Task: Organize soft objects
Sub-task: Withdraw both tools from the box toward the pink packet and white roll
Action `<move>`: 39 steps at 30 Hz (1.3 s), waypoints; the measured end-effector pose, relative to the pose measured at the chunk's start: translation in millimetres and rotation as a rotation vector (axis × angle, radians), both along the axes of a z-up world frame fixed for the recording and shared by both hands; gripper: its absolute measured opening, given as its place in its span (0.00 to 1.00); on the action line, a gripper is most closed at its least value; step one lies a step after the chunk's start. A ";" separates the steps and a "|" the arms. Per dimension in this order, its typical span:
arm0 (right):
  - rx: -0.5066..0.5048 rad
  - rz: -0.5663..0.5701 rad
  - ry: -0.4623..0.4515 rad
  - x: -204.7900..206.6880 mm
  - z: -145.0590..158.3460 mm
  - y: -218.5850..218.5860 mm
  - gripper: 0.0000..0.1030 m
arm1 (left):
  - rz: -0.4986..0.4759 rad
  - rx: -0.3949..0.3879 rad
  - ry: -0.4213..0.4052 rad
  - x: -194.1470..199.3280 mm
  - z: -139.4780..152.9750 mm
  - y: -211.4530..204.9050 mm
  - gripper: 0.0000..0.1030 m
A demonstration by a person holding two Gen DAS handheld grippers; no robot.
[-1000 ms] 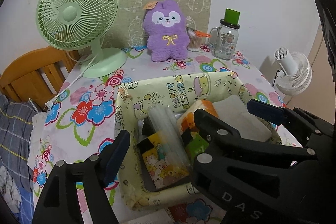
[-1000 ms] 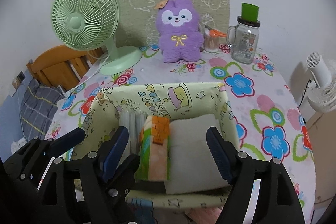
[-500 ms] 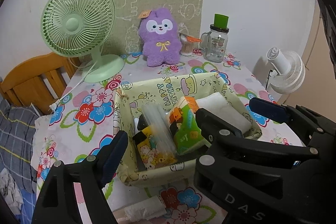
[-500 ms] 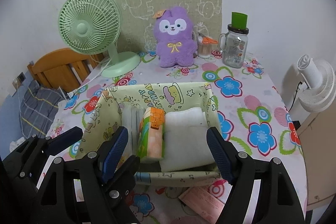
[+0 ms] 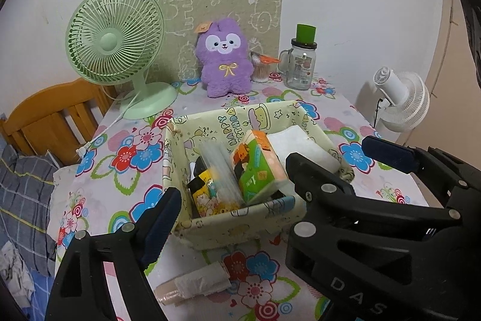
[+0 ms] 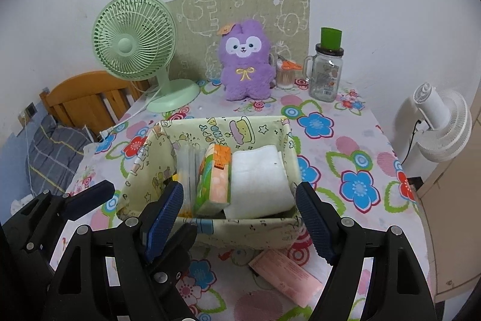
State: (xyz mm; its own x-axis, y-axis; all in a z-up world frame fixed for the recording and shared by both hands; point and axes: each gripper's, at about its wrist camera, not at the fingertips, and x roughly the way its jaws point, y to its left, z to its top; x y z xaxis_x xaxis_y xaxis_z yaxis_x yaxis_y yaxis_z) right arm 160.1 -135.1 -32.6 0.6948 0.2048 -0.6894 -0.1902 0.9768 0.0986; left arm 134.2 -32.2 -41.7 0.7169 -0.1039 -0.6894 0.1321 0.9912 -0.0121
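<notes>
**Both grippers empty, two packets left outside the bin**

Left gripper [image 5: 231,179]: jaws apart, nothing between the pads; they have just been opening a little further. Right gripper [image 6: 240,209]: jaws apart, empty, hanging just short of the near wall of the fabric bin [image 6: 240,230].

Bin sits directly ahead of both grippers. Inside it: folded white cloth [image 6: 260,179] on the right-gripper side, green-and-orange tissue pack [image 6: 215,179] upright beside it, clear-wrapped pack [image 5: 221,170] and yellow cartoon pack [image 5: 207,197] toward the left-gripper side.

Outside the bin, on the floral tablecloth [image 6: 354,158]: a grey-wrapped roll [image 5: 195,285] below the left gripper's jaws, a pink packet [image 6: 285,273] below the right gripper's, partly under the bin's front edge.

Risks, as I judge them:
- Bin walls are soft; a finger catching the rim could fold the wall in or drag the bin.
- Pink packet lies flat; pads may skid over it or pinch the cloth underneath.
- Bin looks nearly full; pushing more in could tip the tissue pack.
- The two grippers sit close together; reaching at once could knock them.
</notes>
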 end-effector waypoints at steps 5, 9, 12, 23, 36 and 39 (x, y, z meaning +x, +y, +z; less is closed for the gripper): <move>-0.010 -0.003 -0.017 -11.7 3.2 -2.3 0.78 | -0.005 -0.002 -0.008 -10.7 1.4 -2.5 0.85; -0.019 -0.015 -0.030 -22.1 3.5 -5.8 0.78 | -0.011 -0.001 -0.013 -18.8 1.3 -5.1 0.85; -0.024 -0.018 -0.030 -27.3 2.4 -8.2 0.78 | -0.019 -0.004 -0.012 -23.9 0.1 -7.5 0.85; -0.040 -0.030 -0.027 -45.0 -6.5 -14.1 0.78 | -0.037 -0.006 0.000 -38.3 -9.0 -13.5 0.85; -0.044 -0.031 0.001 -60.9 -25.4 -18.4 0.77 | -0.042 -0.001 0.034 -52.1 -27.1 -16.6 0.85; -0.047 -0.028 0.004 -63.4 -29.7 -19.5 0.77 | -0.042 0.002 0.045 -53.2 -32.4 -17.8 0.85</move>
